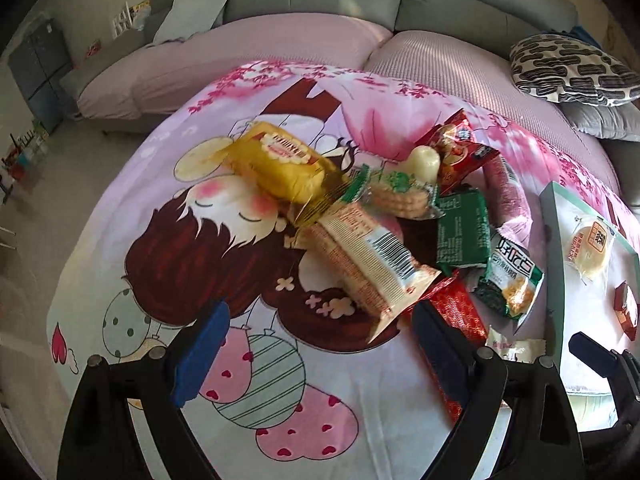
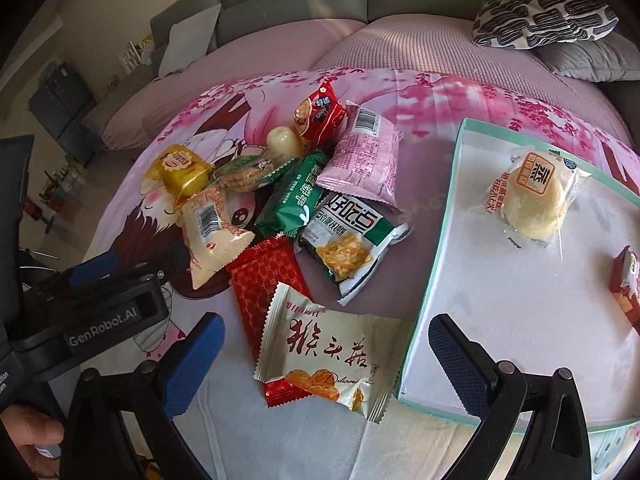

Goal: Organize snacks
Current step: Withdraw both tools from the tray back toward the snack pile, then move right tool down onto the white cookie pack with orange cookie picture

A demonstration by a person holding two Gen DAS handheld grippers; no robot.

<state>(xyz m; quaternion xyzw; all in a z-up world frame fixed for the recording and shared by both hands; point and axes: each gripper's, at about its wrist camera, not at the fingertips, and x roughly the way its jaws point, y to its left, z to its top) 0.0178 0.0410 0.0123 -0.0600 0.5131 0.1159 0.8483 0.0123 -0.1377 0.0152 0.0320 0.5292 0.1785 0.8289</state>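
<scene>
Hovering low over the cartoon-printed pink cloth (image 2: 248, 420), the right gripper (image 2: 326, 364) has its blue-padded jaws spread wide and empty, and the cream foil packet with red brush lettering (image 2: 332, 354) lies directly between and just ahead of them. Its long axis runs roughly crosswise to the fingers, so in my judgement the jaws would have to pinch it across its shorter dimension or turn first. It partly overlaps the flat red patterned wrapper (image 2: 264, 284) beneath it.

Just to the right of that packet sits the shallow white tray with a mint-green rim (image 2: 434, 276), its near corner almost touching the packet's edge (a short sideways carry, I would guess). Inside the tray are a round pale pastry in clear wrap with an orange label (image 2: 534, 196) toward the far side and a red box (image 2: 626, 280) cut off at the frame's right edge.

The left gripper (image 1: 316, 352) is likewise open and holding nothing, facing the beige barcode-printed cracker sleeve (image 1: 372, 264), which lies diagonally ahead of its fingers. The right one is the nearer to the tray.

Farther out, the remaining pile holds a green-and-white pouch showing yellow flakes (image 2: 348, 240), a dark green packet (image 2: 298, 200), a pink barcode bag (image 2: 368, 156), a yellow wrapped cake (image 2: 182, 168) and a red glossy bag (image 2: 318, 114).
</scene>
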